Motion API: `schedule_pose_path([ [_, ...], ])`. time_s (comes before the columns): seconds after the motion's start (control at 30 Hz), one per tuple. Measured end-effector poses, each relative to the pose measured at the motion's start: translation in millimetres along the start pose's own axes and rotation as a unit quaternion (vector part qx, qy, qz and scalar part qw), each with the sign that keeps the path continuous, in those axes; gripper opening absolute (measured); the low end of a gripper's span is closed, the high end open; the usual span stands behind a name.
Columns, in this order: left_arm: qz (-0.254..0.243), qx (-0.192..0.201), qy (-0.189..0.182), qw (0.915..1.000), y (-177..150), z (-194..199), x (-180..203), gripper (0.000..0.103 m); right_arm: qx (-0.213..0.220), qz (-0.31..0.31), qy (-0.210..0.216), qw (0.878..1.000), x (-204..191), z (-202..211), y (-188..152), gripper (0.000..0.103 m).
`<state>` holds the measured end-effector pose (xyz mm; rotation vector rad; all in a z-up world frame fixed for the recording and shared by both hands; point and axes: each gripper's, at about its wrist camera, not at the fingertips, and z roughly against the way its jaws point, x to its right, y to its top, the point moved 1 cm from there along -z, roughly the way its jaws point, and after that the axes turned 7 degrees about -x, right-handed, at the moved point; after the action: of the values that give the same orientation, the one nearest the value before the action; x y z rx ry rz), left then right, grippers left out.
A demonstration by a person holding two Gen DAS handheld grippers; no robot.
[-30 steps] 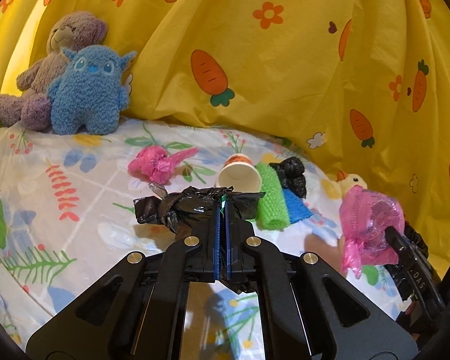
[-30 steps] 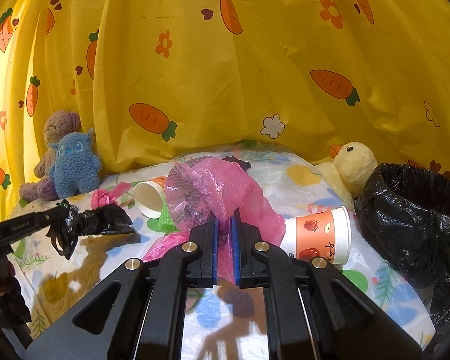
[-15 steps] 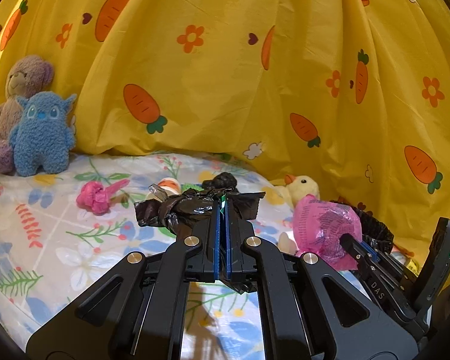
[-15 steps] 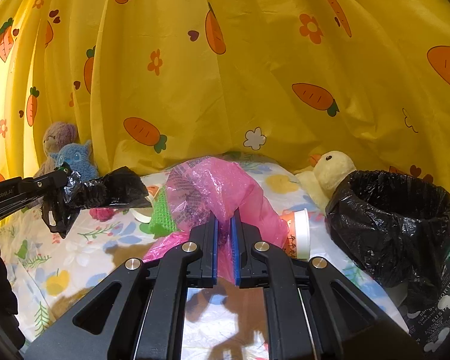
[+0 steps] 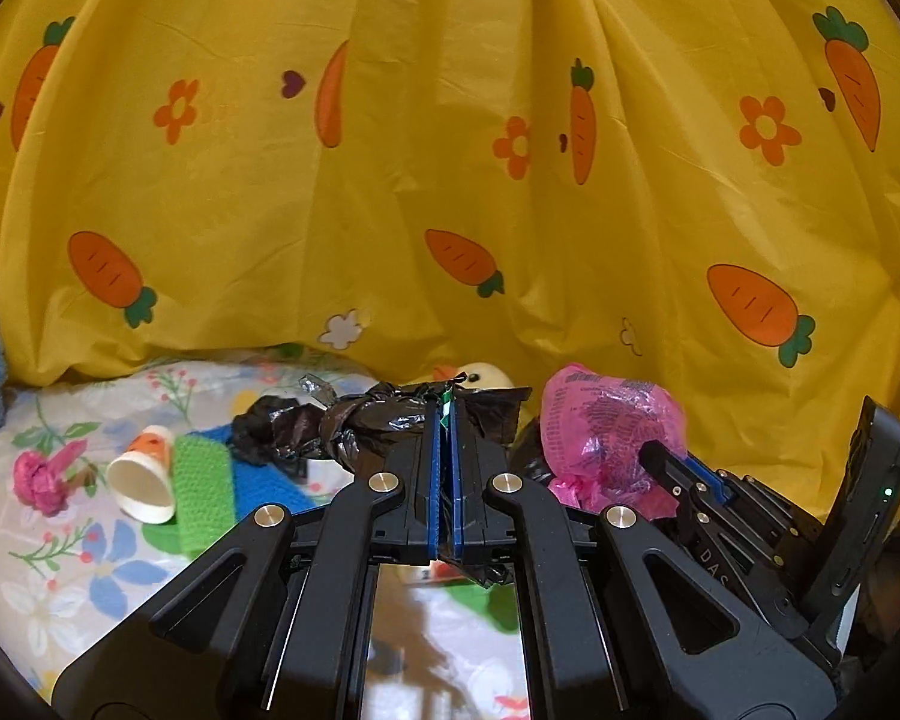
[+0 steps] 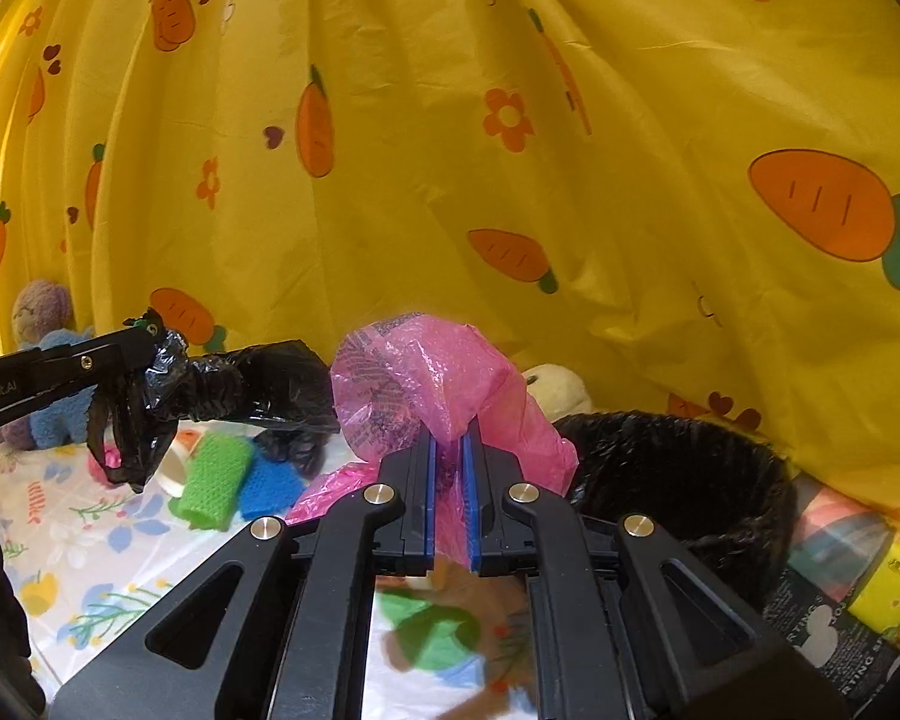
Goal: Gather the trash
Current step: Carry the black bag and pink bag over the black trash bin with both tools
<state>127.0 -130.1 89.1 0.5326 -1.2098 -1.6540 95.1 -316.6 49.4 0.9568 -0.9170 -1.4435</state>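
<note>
My left gripper (image 5: 445, 414) is shut on a crumpled black plastic bag (image 5: 354, 426) and holds it in the air above the flowered sheet. It also shows in the right wrist view (image 6: 144, 330) with the black bag (image 6: 246, 387) hanging from it. My right gripper (image 6: 449, 444) is shut on a pink plastic bag (image 6: 414, 378), held just left of the black-lined trash bin (image 6: 690, 480). The pink bag also shows in the left wrist view (image 5: 606, 432), right of my left gripper.
On the sheet lie a tipped paper cup (image 5: 141, 477), a green mesh roll (image 5: 201, 489), a blue cloth (image 6: 267, 483), a pink wad (image 5: 42, 474) and another black wad (image 5: 252, 426). A yellow duck toy (image 6: 558, 387) sits behind the bin. Plush toys (image 6: 48, 360) stand far left. The carrot curtain (image 5: 450, 150) hangs behind.
Both grippers have swung right with their bags, toward the bin. The bin now fills more of the right wrist view and the plush toys have slid to the left edge.
</note>
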Motion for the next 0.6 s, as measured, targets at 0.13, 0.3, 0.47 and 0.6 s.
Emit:
schedule_pose_path([
  [0.13, -0.013, -0.001, -0.040, 0.9991, 11.6, -28.6, 29.1, 0.002, 0.005, -0.018, -0.044, 0.999, 34.6, -5.6, 9.5, 0.009],
  [0.3, -0.031, -0.006, -0.077, 0.9966, 17.8, -60.2, 59.0, 0.002, 0.004, -0.030, -0.080, 0.996, 64.4, -9.0, 11.3, 0.009],
  [0.47, -0.042, -0.013, -0.096, 0.9945, 18.3, -87.0, 78.1, 0.002, 0.001, -0.034, -0.104, 0.994, 84.4, -13.2, 12.1, 0.009],
  [0.6, -0.044, -0.025, -0.102, 0.9936, 14.6, -106.5, 86.0, 0.002, -0.003, -0.037, -0.114, 0.993, 93.9, -17.7, 12.7, 0.009],
])
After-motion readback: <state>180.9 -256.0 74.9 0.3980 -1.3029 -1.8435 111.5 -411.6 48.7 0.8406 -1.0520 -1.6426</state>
